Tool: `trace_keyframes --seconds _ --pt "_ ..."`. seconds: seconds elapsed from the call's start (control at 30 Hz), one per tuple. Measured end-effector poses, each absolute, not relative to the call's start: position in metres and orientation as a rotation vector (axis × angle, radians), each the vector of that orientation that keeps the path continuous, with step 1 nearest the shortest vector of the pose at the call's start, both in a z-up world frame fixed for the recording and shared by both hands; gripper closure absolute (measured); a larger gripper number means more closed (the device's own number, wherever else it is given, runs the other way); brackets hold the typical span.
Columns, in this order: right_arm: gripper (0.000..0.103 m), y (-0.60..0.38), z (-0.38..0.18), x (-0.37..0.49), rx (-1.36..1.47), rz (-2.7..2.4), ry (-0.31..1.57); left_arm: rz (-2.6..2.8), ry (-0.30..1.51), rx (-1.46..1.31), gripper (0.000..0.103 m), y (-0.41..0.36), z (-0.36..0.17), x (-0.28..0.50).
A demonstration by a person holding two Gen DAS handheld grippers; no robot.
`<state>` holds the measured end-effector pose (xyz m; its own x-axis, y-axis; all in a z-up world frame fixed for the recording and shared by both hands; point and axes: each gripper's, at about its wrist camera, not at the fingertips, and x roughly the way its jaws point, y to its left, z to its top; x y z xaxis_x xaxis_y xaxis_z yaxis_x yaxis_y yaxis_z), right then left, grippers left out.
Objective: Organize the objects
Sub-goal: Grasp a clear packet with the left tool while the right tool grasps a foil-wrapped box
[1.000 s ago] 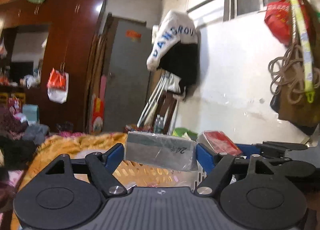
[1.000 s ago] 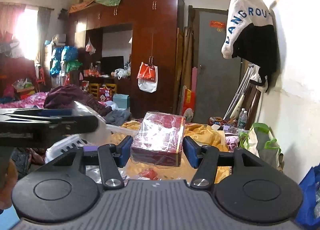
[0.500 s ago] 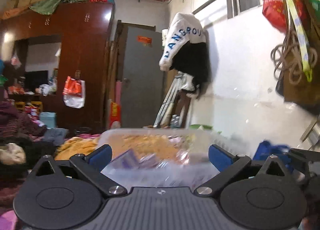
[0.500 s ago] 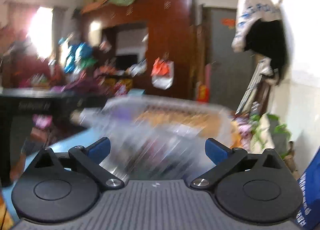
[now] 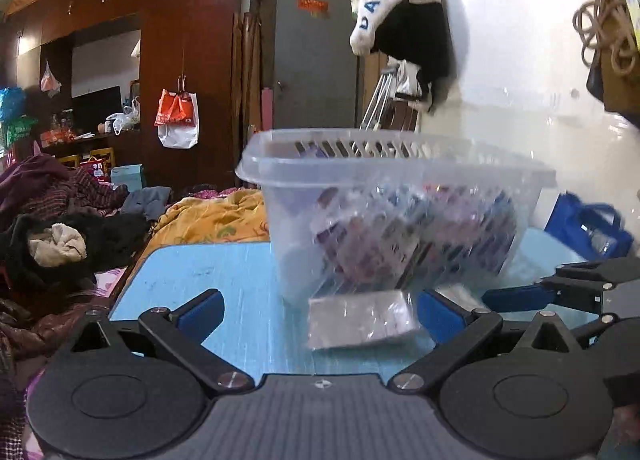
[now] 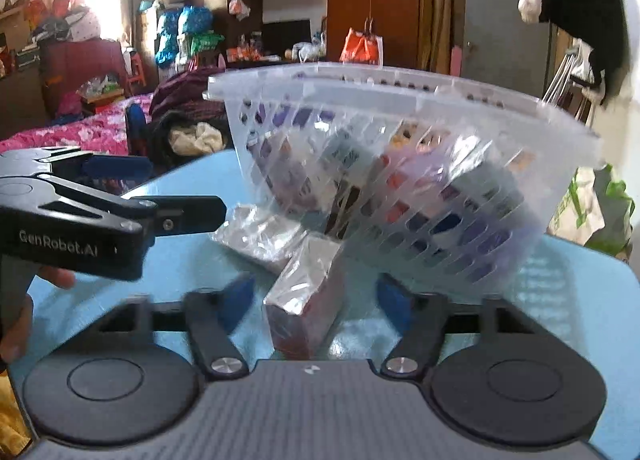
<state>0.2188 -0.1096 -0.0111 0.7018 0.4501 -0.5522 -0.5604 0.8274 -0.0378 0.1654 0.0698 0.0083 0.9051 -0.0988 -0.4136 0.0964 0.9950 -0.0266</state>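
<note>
Plastic wrap is glinting on a small flat box (image 5: 362,318) that is lying on the blue table (image 5: 224,280), just in front of a clear slotted basket (image 5: 392,211). In the left wrist view this box is looking grey and silvery, its film crinkled and catching the light, and it is sitting nearer the right finger of the left tool (image 5: 320,310), whose blue pads are standing as wide apart as they go and are pressing on nothing. The basket is resting on the table behind it, translucent, with a broad rim and rows of slots in its walls, and through them dark red, purple and grey packets are showing, blurred.

In the right wrist view a second wrapped box (image 6: 308,300) is standing end-on between the fingers of the right tool (image 6: 316,302). It is showing a dark reddish-purple body under shiny film with a silvery top face. The right tool's jaws are closing around it, both blue pads blurred, and gaps are showing on each side, so the pads are not yet pressing on it. Just behind it, a flatter silvery packet (image 6: 260,232) is lying against the foot of the basket (image 6: 400,163). The left tool (image 6: 120,195) is reaching in from the left edge of this view, with fingers of a hand (image 6: 24,316) around its handle.
</note>
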Motion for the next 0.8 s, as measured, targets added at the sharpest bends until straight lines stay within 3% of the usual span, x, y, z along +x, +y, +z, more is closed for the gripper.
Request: trace_keyframes --seconds 0.07,0.8 --pt "0.062 -0.112 -0.011 0.216 -0.203 0.584 0.565 -0.117 0.444 -0.013 0.0 0.069 0.005 0.167" --pt "0.063 -0.184 -0.001 0.213 -0.097 0.469 0.464 -0.074 0.589 0.021 0.0 0.032 -0.013 0.203"
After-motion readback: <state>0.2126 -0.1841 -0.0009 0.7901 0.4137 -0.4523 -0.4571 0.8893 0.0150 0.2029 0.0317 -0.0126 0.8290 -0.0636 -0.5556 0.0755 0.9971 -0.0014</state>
